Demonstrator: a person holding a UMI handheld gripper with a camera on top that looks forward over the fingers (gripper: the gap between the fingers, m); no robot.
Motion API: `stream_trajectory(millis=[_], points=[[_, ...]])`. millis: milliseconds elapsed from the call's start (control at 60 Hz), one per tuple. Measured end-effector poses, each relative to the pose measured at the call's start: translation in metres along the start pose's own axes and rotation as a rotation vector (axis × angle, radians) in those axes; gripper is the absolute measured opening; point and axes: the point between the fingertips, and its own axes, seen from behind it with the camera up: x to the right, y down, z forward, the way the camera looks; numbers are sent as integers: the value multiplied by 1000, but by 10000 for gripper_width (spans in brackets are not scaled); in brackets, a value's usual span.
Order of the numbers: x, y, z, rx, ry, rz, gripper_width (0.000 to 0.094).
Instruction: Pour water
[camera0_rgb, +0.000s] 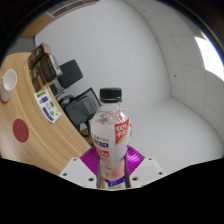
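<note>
A clear plastic water bottle (110, 128) with a black cap and a red and white label stands upright between my fingers. My gripper (111, 160) is shut on the bottle's lower body, with a purple pad (92, 158) pressed against each side. The bottle is held up above the floor, away from the wooden table (20, 108). A white cup (9, 81) stands on that table, far off to the left of the bottle.
The wooden table to the left carries a round red coaster (20, 130), a small box (46, 104) and brown items (44, 66). Black office chairs (78, 100) stand beside it. A white wall (130, 45) and grey floor (165, 125) lie ahead.
</note>
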Motion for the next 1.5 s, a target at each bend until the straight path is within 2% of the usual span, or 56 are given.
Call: stream_trajectory(millis=[133, 200, 300, 433, 633, 817, 867, 1000, 1133, 1283, 1500], points=[[-57, -86, 1, 110, 3, -352, 317], [-90, -111, 1, 143, -6, -513, 318], [-139, -135, 1, 179, -22, -722, 318], [-190, -165, -4, 293, 3, -1000, 317], [-231, -159, -7, 323, -82, -1062, 318], [-208, -171, -14, 358, -162, -788, 320], [-197, -169, -14, 338, -204, -651, 318], [-170, -166, -22, 308, -399, -157, 320], [-153, -163, -30, 310, -546, 283, 320], [-186, -141, -30, 245, -720, 623, 320], [-256, -110, -25, 182, -847, 778, 319]])
